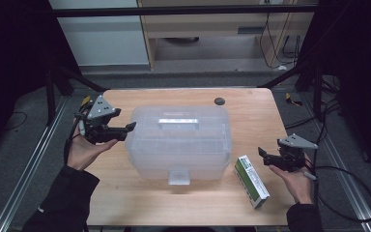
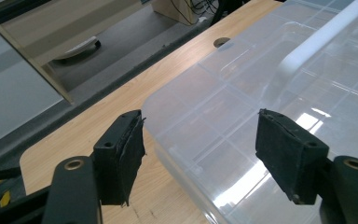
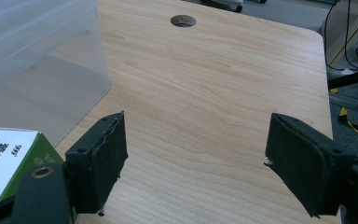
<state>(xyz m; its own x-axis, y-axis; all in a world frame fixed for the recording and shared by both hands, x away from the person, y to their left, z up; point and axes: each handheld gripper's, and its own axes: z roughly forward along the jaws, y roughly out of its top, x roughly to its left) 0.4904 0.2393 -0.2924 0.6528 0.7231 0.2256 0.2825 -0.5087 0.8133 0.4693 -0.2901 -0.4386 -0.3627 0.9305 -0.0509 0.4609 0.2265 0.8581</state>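
Wooden table [image 1: 125, 193] fills the centre of the high view, its rounded top bearing a small dark hole [image 1: 219, 101] near the far edge. At mid-frame stands the translucent plastic storage box [image 1: 178, 142], lid shut, with a white handle [image 1: 178, 121] across its top and a front latch [image 1: 178, 176] facing the lower edge of the frame. At lower right of the box, just beside its corner, a green-and-white carton [image 1: 251, 181] lies flat on the wood. Left gripper [image 1: 125, 130], at mid-left of the frame, is held in a person's hand with jaws spread; its tips sit at the box's left end, and in the left gripper view [image 2: 200, 144] the box's corner lies between the parted pads, with nothing pinched. Right gripper [image 1: 265, 158], at the right of the frame just beside the carton, likewise stands spread; in the right gripper view [image 3: 196, 158] bare wood lies between its pads and the carton's end shows at lower left.
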